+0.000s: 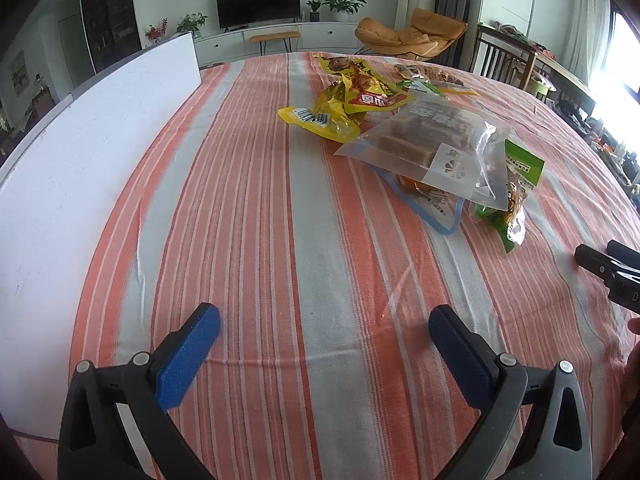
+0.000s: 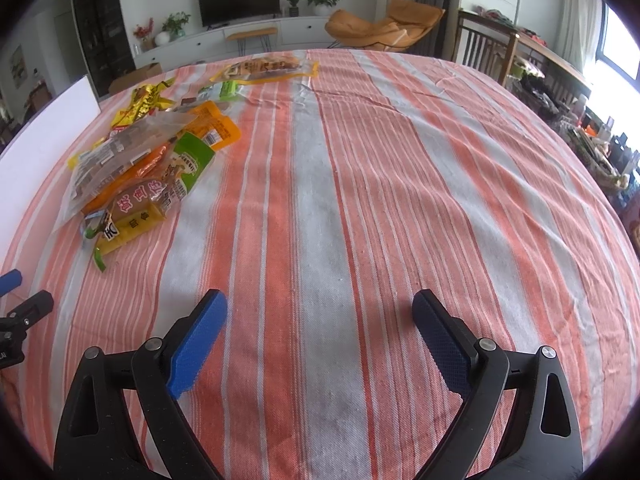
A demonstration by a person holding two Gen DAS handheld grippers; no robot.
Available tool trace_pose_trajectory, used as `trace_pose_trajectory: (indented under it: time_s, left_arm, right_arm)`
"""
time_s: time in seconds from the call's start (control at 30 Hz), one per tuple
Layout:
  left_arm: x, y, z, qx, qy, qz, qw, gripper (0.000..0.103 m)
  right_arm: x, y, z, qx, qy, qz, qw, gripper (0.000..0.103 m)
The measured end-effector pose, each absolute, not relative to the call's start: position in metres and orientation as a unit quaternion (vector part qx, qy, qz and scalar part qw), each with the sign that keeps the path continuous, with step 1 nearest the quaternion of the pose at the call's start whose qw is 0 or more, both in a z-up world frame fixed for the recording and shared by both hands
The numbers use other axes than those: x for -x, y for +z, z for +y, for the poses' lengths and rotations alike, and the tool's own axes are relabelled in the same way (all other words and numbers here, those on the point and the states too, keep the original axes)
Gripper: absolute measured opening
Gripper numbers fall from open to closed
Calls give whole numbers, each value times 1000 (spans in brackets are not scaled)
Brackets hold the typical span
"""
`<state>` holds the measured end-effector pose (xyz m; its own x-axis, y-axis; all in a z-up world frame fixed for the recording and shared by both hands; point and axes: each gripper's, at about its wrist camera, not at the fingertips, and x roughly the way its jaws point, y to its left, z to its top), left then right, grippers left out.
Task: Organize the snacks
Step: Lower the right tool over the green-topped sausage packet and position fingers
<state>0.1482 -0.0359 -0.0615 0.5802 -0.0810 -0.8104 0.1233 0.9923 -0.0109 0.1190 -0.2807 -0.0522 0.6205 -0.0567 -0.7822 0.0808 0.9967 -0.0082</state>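
Striped cloth (image 2: 360, 200), snack packets (image 2: 140, 160) heaped, left claw (image 1: 324, 320) and right claw (image 2: 320, 308) both spread, empty.

tablecloth (image 2: 340, 208): woven cloth, matt | snack packets (image 1: 436, 148): glossy plastic

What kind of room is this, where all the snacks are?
Most likely a living room in someone's home. There is a TV on a low white cabinet, an orange lounge chair and potted plants behind the striped table with the snacks.
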Motion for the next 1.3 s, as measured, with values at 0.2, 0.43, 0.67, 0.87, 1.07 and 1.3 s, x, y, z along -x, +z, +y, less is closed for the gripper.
trace_pose_trajectory:
  time_s: [0.2,0.43,0.67,0.87,1.07,1.3]
  left_arm:
    - [-148,-62,-36,-22,-56,455,889,103]
    - [-148,-62,-36,-22,-56,455,889,103]
    - [-148,-62,-35,-22,-56,455,889,103]
    - [-148,-61,-34,-14,-58,453,890,103]
    - [-148,-61,-35,-13,-58,453,890,103]
    - [-150,-62,-38,-21,-53,455,889,103]
  right_arm:
    - [-119,-52,-281,-13,-38,434,900,96]
    - [-129,-43,-282,-98,-10,445,890,96]
    - [-201,-33,-220,-136,45,478,866,93]
    - [-218,-43,-178,-45,42,488,871,79]
    - [-173,-44,-203,-8,63,477,877,75]
    - [-133,-46,-251,13,99,446,890,85]
